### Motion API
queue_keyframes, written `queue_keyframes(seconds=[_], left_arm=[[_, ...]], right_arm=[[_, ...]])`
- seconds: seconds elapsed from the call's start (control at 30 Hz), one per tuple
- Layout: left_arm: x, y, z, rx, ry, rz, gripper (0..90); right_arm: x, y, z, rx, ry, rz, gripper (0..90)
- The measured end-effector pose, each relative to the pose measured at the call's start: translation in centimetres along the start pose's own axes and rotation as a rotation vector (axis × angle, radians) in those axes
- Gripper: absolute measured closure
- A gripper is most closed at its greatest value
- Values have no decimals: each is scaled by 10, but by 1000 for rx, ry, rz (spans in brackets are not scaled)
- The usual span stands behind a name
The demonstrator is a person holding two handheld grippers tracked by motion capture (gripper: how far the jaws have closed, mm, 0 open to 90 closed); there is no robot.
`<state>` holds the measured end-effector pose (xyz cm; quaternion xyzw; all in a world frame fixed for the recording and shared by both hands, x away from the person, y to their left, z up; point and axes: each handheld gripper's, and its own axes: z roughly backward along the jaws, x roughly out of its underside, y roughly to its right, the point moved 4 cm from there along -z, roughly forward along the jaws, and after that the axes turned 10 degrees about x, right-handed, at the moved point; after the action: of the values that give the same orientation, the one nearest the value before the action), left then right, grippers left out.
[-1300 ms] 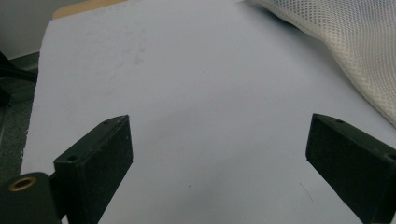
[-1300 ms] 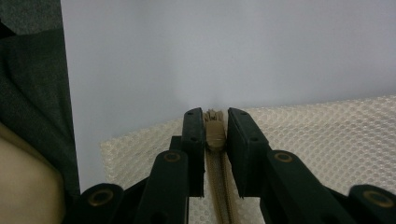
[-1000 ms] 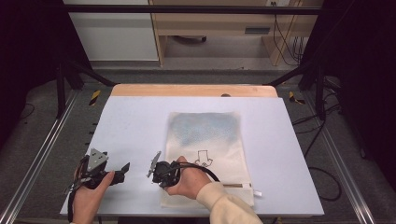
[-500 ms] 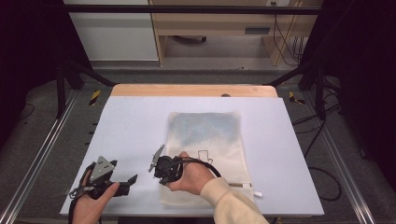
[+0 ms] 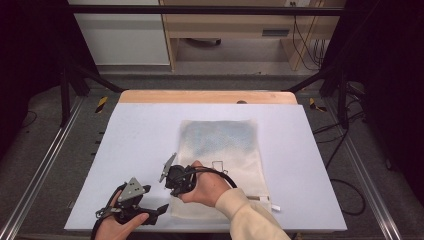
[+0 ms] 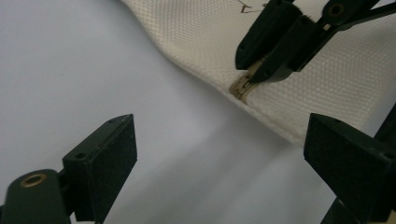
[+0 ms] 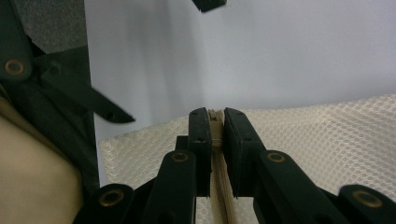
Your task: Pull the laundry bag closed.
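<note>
On the white counter (image 5: 145, 130) a cream mesh pouch (image 5: 220, 150) lies flat, a little right of the middle, its far half tinted bluish and its near edge reaching almost to the counter's front rim. At that near edge the right claw (image 5: 172, 186), held in the person's right hand (image 5: 207, 187), points toward the pouch's near left corner. Its jaws are pressed together on the beige zipper strip (image 7: 215, 135) of the pouch (the right gripper view has the strip sandwiched tight between the two black pads, with honeycomb mesh spreading away on both sides). From the left gripper view that same pinch sits right at the hem, on a small tan tab (image 6: 243, 86) at the fabric's border.

Just left of it, near the counter's front edge, the left claw (image 5: 150, 215) rests low in the person's left hand (image 5: 117, 227), pointing right toward the pouch. Its jaws stand spread wide, with bare counter between them and the pouch's hem just ahead, not touching either pad.
</note>
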<state>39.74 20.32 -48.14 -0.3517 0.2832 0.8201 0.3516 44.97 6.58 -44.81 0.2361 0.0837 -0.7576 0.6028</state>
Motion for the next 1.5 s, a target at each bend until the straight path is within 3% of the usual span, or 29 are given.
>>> queue_keyframes(seconds=[0.23, 0.47, 1.03, 1.5], left_arm=[[-3, 5, -15, 61, 25, 40, 128], [-5, 7, -27, 83, 16, 47, 163], [-7, 3, -37, 208, 46, 113, 415], [-9, 1, -43, 253, 57, 99, 524]], right_arm=[[0, 0, 2, 2, 9, 3, 818], [0, 0, 8, -5, 21, -2, 818], [-2, 0, 16, 0, 34, 7, 819], [-2, 1, 17, 1, 40, 9, 819]])
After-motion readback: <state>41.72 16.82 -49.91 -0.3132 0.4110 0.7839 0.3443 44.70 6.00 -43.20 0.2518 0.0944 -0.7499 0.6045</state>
